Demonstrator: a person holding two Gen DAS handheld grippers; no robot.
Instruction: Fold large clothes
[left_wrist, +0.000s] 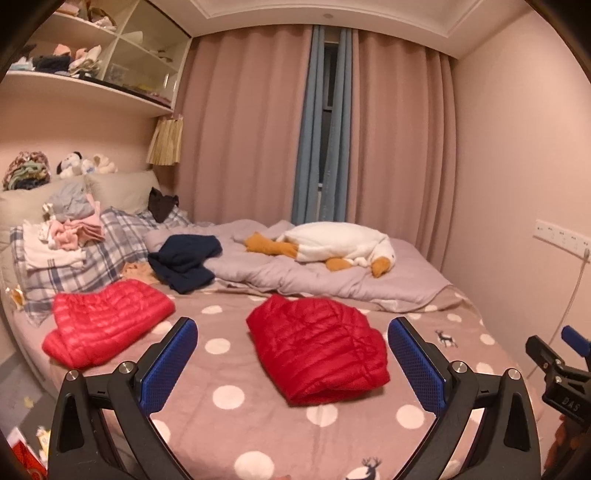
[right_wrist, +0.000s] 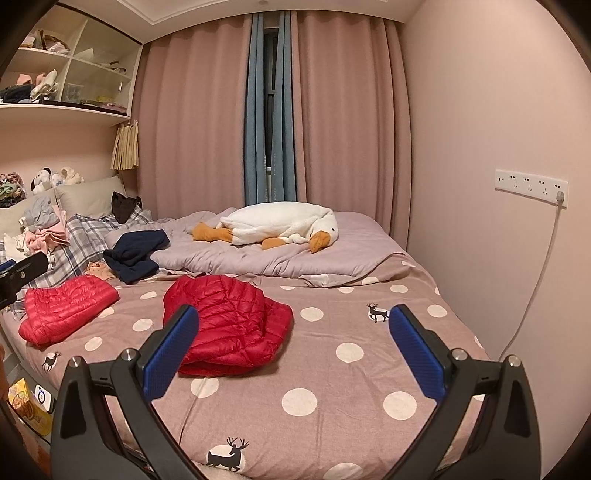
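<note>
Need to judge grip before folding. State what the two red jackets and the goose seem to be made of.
Near red jacket: looks like thin, glossy nylon-type shell over puffy fill; stitched quilting lines and sheen suggest down or synthetic padding.
Left red jacket: same shiny quilted look, lighter red.
Goose: matte white plush with orange plush feet and bill; soft, stuffed shape.

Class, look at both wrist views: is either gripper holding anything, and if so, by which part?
Nothing is held. The left gripper and right gripper are both open above the bed, and the red down jacket lies untouched.
</note>
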